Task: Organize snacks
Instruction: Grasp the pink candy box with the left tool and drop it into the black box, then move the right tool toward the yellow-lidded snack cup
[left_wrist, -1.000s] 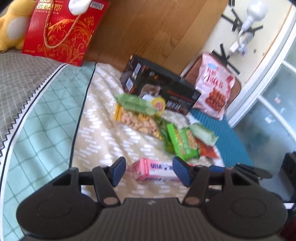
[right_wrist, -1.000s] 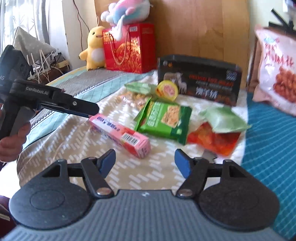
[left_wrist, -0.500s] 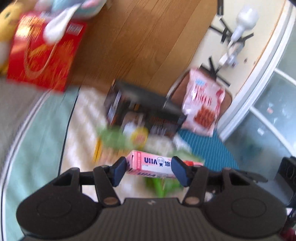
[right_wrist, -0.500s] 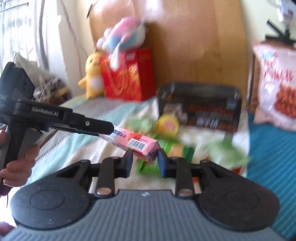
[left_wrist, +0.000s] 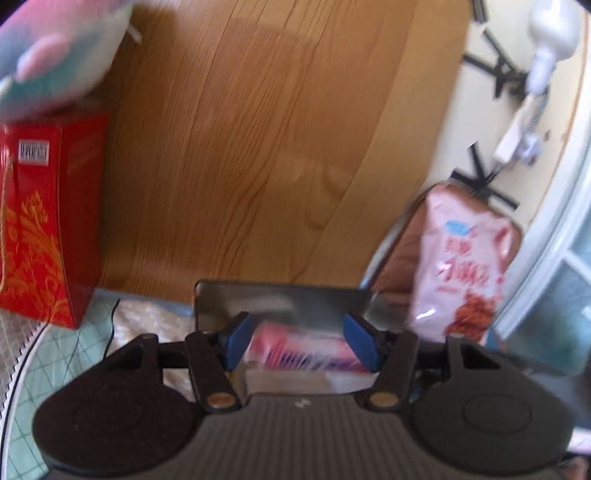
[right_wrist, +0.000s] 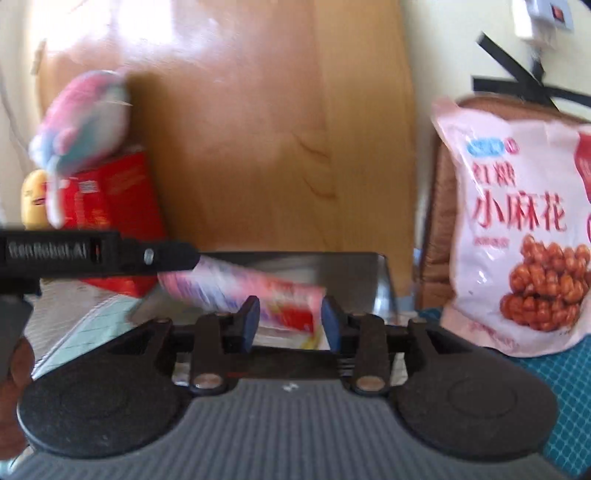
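Both grippers, L (left_wrist: 301, 345) & R (right_wrist: 289, 325), clamped on pink snack box (right_wrist: 243, 291), above dark box (right_wrist: 332, 269).

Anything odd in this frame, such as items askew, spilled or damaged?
One thing: the pink snack box is pinched by both claws at once, the left claw along its length and the right claw on one end, and it hangs tilted above the dark box. Nothing looks spilled or damaged, though blur hides detail.
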